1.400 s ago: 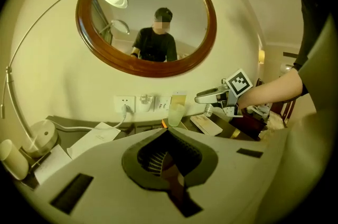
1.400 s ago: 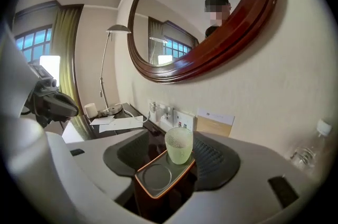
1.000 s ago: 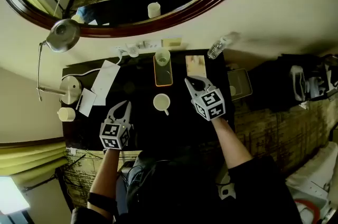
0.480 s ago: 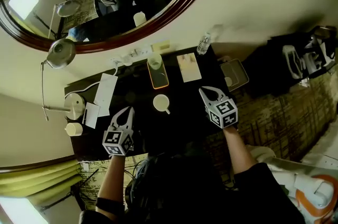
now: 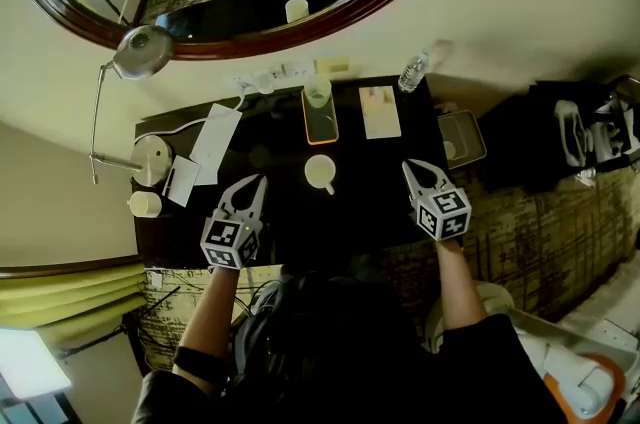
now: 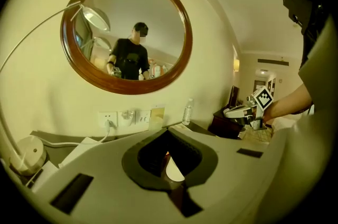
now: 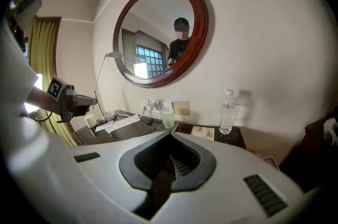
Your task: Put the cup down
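Standing upright on the dark table (image 5: 365, 197), the cup (image 5: 320, 174) seems already set down, which fits the left gripper (image 5: 256, 184) and right gripper (image 5: 413, 169) hanging either side, jaws closed on nothing

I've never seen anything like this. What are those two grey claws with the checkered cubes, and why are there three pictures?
They are handheld two-jaw grippers, one in each hand: the left gripper and the right gripper. One picture looks down from a camera on the person's head; the other two come from cameras riding on the grippers. On the dark table stand a white handled cup, a clear glass on an orange-rimmed tray, a plastic water bottle, white papers and a lamp base. Both grippers are shut and empty; the cup stands between them.
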Demonstrator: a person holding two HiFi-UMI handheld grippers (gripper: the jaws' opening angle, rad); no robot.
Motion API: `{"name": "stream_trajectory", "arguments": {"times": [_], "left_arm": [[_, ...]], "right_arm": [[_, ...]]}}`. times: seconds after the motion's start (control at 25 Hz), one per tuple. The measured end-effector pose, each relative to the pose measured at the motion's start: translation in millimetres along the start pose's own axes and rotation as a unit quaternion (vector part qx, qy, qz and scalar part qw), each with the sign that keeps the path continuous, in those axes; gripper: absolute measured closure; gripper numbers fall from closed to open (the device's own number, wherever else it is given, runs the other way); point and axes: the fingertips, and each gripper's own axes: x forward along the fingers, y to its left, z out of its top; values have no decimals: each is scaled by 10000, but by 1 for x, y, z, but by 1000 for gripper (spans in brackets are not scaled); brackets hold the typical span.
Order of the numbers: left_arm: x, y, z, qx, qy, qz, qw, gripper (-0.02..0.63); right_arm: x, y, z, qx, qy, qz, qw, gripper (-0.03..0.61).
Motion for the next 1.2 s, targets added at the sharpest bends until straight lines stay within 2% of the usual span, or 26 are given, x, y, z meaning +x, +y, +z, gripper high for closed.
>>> {"name": "stream_trajectory", "arguments": {"times": [0.16, 0.2, 0.32, 0.48, 0.64, 0.72, 1.04, 1.2], "left_arm": [[-2, -1, -2, -84, -3, 77, 9999, 612], [-2, -1, -2, -81, 1, 77, 9999, 591], [-1, -5, -2, -59, -2, 34, 10000, 580], [2, -10, -4, -34, 41, -86, 9999, 490], [6, -7, -12, 30, 134, -34, 9999, 470], [10, -8, -18, 34, 226, -84, 9997, 418], [27, -36, -37, 319, 808, -760, 9933, 248], [37, -51, -42, 913, 1232, -1169, 9812, 163]], "right_arm": [[-2, 1, -4, -24, 38, 78, 10000, 578], [-3, 1, -4, -31, 39, 82, 10000, 578], [-6, -3, -4, -60, 29, 77, 9999, 578], [-10, -6, -5, -78, 39, 76, 9999, 577], [-14, -6, -4, -85, 26, 64, 9999, 578], [-16, -4, -6, -73, 46, 88, 9999, 578], [-24, 2, -21, 50, 96, 62, 9999, 577], [-26, 4, -31, 141, 146, 34, 9998, 577]]}}
